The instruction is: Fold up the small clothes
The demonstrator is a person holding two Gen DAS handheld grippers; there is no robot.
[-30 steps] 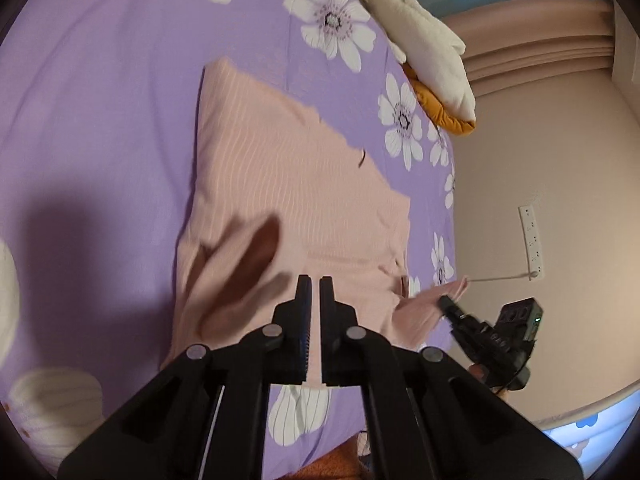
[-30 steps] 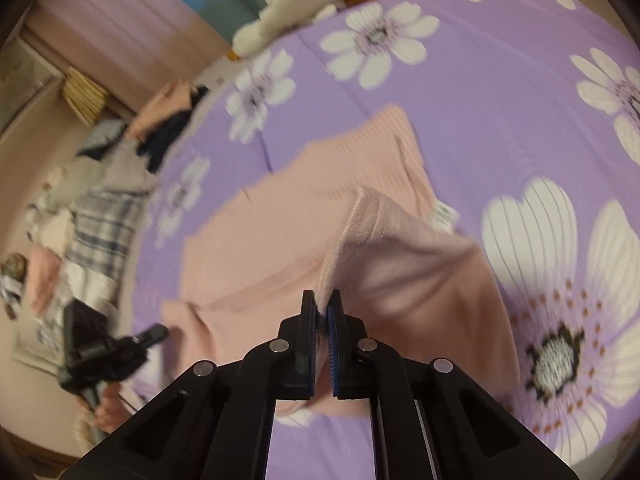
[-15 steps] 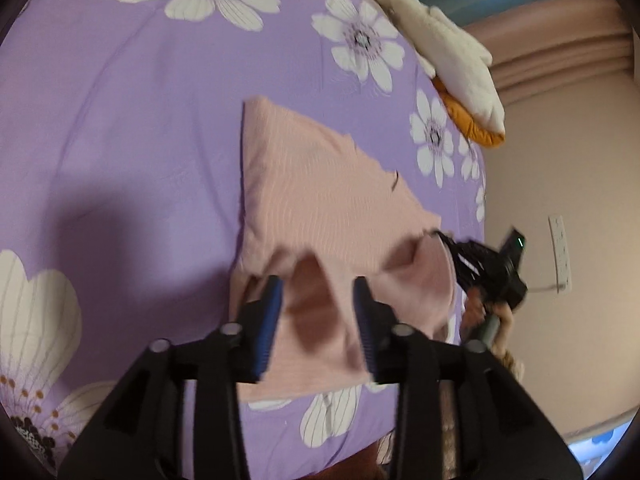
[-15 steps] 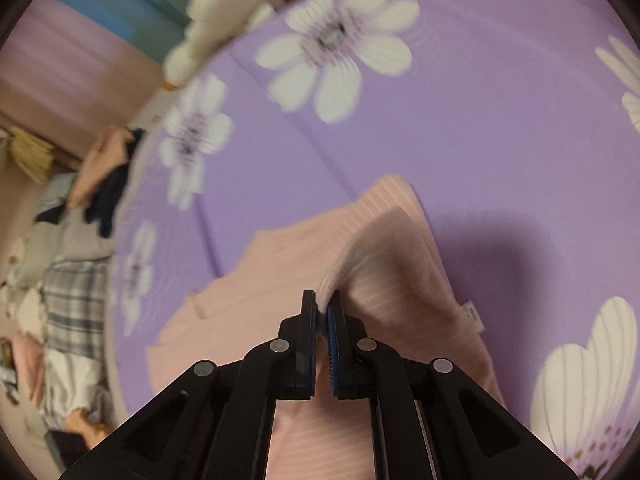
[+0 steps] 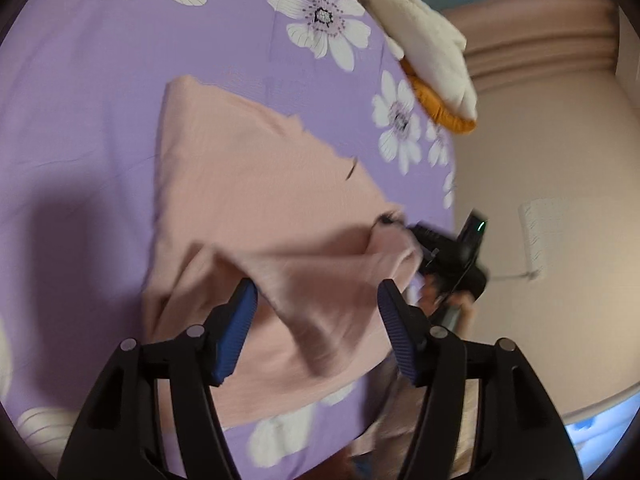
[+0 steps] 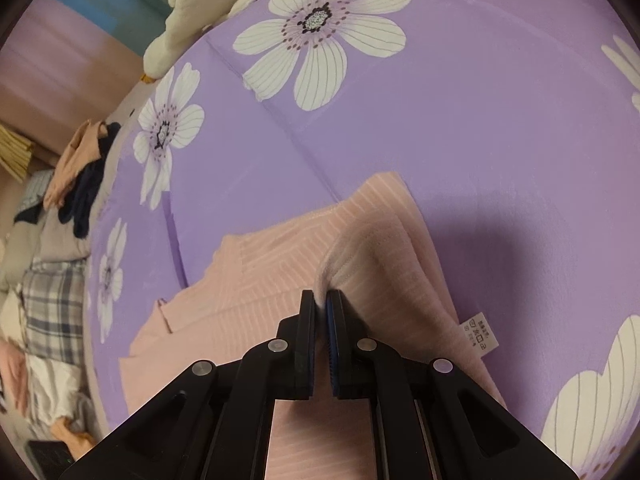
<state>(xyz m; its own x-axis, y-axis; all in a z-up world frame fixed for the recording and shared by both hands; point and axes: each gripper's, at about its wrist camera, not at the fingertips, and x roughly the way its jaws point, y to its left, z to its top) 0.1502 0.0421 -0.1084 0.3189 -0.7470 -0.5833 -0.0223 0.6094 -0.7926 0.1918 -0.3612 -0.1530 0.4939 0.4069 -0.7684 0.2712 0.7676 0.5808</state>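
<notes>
A pink ribbed garment [image 5: 248, 188] lies on the purple flowered bedsheet [image 5: 80, 80]. Its near part is folded over and partly raised. My left gripper [image 5: 316, 304] is open wide, fingers apart above the folded flap, holding nothing. My right gripper [image 6: 320, 304] is shut on a fold of the pink garment [image 6: 372, 256] and holds that edge up over the rest. The right gripper also shows in the left wrist view [image 5: 448, 248], at the garment's right corner. A white care label [image 6: 478, 332] sticks out at the garment's right edge.
A cream and orange blanket [image 5: 432, 52] lies at the far edge of the bed. A pile of other clothes [image 6: 56, 272], plaid and dark ones among them, sits past the bed's left edge. A wall with a power strip [image 5: 540, 240] stands to the right.
My left gripper has opened from shut to wide open and let go of the garment. My right gripper has carried its held edge over the garment, folding it across.
</notes>
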